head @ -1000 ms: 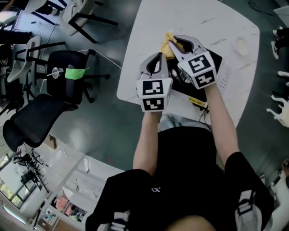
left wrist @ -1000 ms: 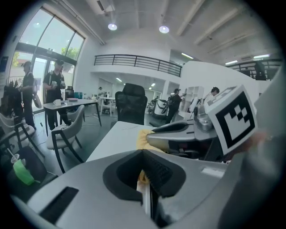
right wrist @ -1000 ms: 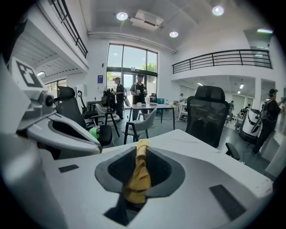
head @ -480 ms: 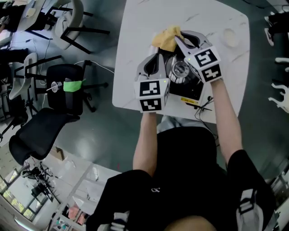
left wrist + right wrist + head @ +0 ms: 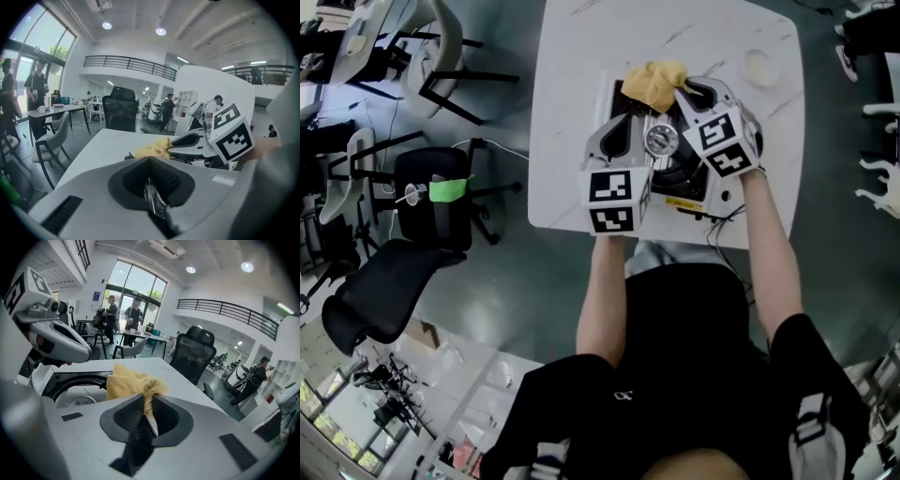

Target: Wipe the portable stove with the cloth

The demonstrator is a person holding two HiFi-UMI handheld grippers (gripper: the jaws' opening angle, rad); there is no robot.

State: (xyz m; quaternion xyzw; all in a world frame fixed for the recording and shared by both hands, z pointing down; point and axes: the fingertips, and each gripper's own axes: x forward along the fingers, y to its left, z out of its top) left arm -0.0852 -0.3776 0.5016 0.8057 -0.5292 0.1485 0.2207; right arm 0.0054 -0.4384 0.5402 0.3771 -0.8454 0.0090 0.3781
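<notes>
The black portable stove point(image 5: 680, 173) sits on the white table point(image 5: 572, 112), its round burner point(image 5: 661, 141) in plain sight. At the stove's far edge, my right gripper point(image 5: 680, 87) is shut on a crumpled yellow cloth point(image 5: 653, 82). In the right gripper view the cloth point(image 5: 129, 383) bunches out of the shut right gripper point(image 5: 146, 401) above the stove's pan ring point(image 5: 77, 385). My left gripper point(image 5: 623, 120) hovers over the stove's left side, shut with nothing held. In the left gripper view, the left gripper point(image 5: 152, 185) points toward the cloth point(image 5: 152, 149).
A small white round dish point(image 5: 759, 66) lies at the table's far right. A thin cable point(image 5: 722, 220) trails off the near edge by the stove. Black office chairs point(image 5: 431, 202) stand on the floor to the left of the table.
My right gripper has carried the cloth to the stove's far edge, and the burner has come into sight. The left gripper stays shut at the stove's left side.
</notes>
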